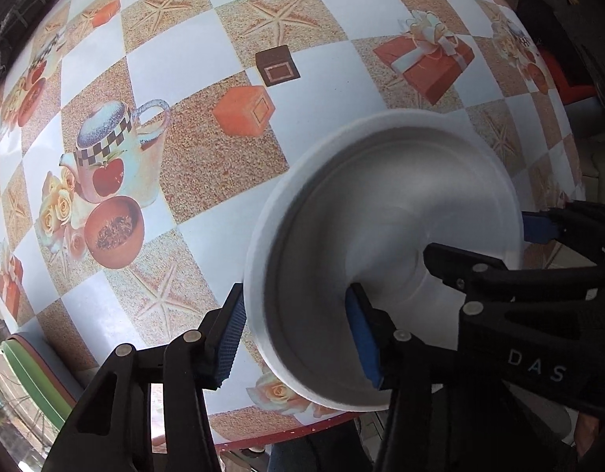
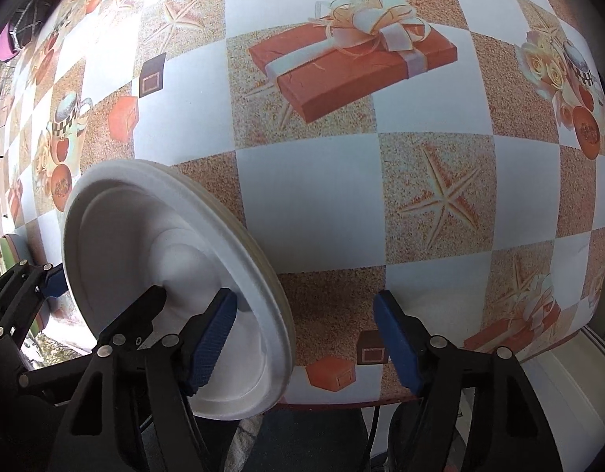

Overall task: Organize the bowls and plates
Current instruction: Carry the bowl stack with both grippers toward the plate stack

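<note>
A stack of white plates [image 1: 381, 196] lies near the table's front edge; layered rims show in the right wrist view [image 2: 145, 236]. My left gripper [image 1: 296, 303] straddles the stack's left rim. One blue pad sits just outside the rim and the other inside the well, with a gap to the plate wall, so it stands open. My right gripper [image 2: 304, 303] straddles the opposite rim, with one pad inside the plate and the other well clear over the cloth; it is open. Each gripper also shows in the other's view: right gripper [image 1: 483, 240], left gripper [image 2: 105, 287].
The table [image 1: 322, 78] wears a checked cloth printed with starfish, gift boxes and teapots. Its front edge runs just below the plates. A green and red chair edge [image 1: 26, 373] sits at the lower left, and a dark and red object [image 1: 570, 78] lies beyond the right edge.
</note>
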The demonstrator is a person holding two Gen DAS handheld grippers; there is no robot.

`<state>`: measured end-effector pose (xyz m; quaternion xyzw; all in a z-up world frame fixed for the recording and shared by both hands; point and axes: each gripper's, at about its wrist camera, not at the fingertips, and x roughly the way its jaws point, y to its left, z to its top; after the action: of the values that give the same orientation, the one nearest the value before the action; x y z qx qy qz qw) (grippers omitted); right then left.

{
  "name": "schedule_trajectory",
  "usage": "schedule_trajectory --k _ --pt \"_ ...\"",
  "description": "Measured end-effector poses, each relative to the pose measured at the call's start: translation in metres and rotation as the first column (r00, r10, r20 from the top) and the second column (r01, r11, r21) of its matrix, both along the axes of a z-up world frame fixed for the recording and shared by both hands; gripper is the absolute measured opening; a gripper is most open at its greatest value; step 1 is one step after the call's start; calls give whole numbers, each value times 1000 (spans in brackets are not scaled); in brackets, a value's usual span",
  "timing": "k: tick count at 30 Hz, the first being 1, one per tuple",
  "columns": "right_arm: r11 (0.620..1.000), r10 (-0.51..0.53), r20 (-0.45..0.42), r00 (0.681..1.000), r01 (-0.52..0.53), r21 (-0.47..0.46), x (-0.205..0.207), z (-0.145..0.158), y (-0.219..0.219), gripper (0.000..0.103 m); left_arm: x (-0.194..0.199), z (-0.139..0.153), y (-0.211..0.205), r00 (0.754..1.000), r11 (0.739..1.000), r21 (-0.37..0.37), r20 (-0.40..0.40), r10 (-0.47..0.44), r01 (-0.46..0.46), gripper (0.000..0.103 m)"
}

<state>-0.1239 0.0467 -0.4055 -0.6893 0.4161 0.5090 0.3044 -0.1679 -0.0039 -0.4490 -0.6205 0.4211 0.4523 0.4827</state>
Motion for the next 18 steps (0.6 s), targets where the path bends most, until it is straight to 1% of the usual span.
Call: schedule_trajectory --k 2,4,6,13,18 --pt "999 -9 -50 999 8 -33 -9 3 -5 31 3 1 1 1000 1000 0 -2 -9 9 40" --pt "999 -34 -38 999 32 -39 -11 3 -7 31 0 1 -1 1000 1000 -2 14 3 -3 39" --pt "998 -43 -39 998 40 -56 -14 2 -9 31 -1 3 -8 1000 1000 -1 12 -1 1 38" --pt "995 10 -14 1000 -12 -98 -36 -3 -30 31 -12 -1 -30 1000 1000 -16 14 1 -1 38" --pt "992 62 -3 998 -62 -107 -63 -5 -37 31 -29 -4 -45 999 999 -19 21 41 -41 38"
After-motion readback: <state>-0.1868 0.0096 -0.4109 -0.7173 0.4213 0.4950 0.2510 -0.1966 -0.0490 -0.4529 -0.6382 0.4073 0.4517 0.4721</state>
